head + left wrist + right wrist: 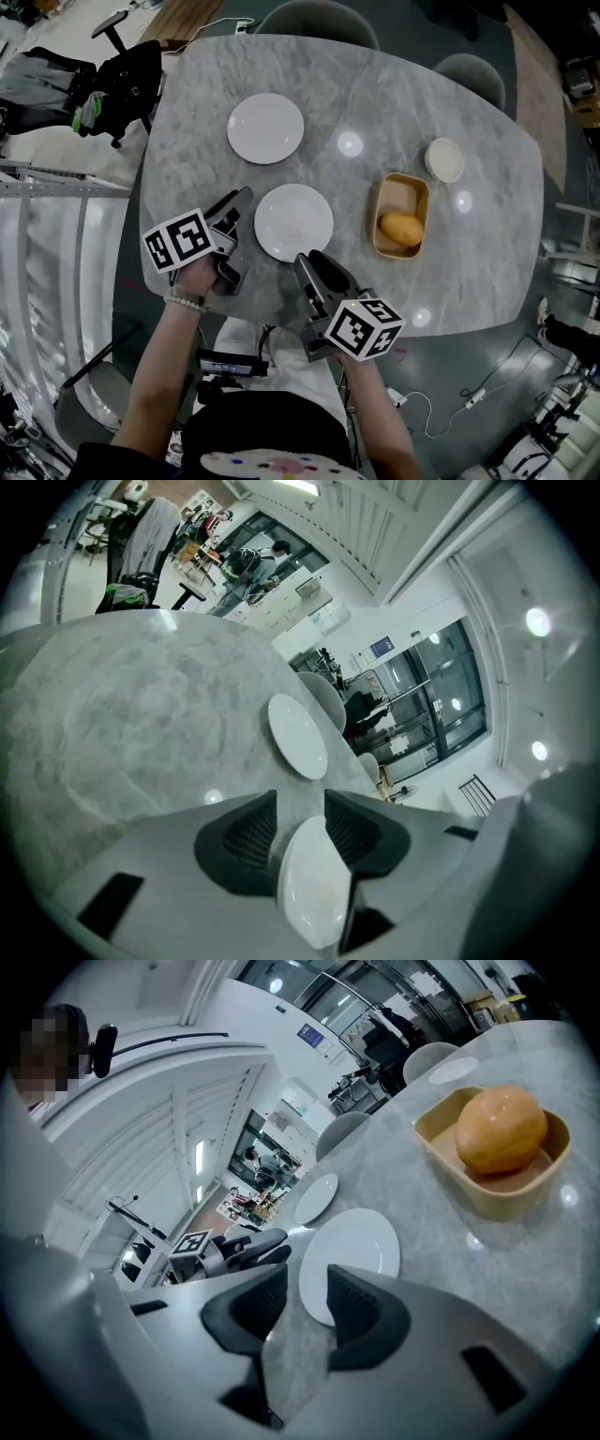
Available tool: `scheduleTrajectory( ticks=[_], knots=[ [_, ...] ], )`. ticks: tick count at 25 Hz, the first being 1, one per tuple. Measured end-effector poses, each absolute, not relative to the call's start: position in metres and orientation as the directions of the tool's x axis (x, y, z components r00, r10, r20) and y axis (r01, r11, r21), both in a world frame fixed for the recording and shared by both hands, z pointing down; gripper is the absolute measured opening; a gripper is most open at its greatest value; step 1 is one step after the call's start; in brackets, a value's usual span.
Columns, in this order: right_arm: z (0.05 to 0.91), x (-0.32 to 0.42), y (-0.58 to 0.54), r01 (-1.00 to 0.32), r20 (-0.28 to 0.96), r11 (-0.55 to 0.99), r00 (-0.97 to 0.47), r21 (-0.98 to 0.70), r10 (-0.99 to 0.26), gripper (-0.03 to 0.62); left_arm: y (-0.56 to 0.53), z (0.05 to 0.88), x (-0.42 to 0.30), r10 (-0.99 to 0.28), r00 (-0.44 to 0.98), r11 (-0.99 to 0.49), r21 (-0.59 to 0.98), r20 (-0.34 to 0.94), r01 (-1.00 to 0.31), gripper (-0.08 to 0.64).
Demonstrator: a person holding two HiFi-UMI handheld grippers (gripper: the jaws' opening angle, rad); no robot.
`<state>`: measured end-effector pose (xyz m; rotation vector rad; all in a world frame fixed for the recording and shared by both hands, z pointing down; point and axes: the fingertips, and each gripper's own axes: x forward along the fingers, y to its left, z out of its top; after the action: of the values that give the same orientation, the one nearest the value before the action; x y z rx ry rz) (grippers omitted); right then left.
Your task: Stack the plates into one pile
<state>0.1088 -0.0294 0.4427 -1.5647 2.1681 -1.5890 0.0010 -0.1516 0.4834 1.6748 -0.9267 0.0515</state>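
Observation:
Two white plates lie on the grey marble table. The far plate sits toward the back left and shows small in the left gripper view. The near plate is in front of it. My left gripper is rolled on its side just left of the near plate's rim, and that plate shows in the gap of its open jaws. My right gripper is at the near plate's front rim, open, with the plate just beyond its tips.
A tan tray holding an orange fruit stands right of the near plate, with a small cream dish behind it. Chairs stand at the table's far side. A black bag rests on a chair at the left.

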Motion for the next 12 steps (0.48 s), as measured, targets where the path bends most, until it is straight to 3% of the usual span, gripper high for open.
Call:
scheduleTrajectory(
  ticks=[12],
  knots=[
    [0.438,0.114,-0.034,-0.628,0.458,-0.041,-0.519,-0.777,-0.722,0.114,-0.196,0.502,0.006,-0.601,0.661,0.115,0.867,0.45,-0.486,0.135]
  ],
)
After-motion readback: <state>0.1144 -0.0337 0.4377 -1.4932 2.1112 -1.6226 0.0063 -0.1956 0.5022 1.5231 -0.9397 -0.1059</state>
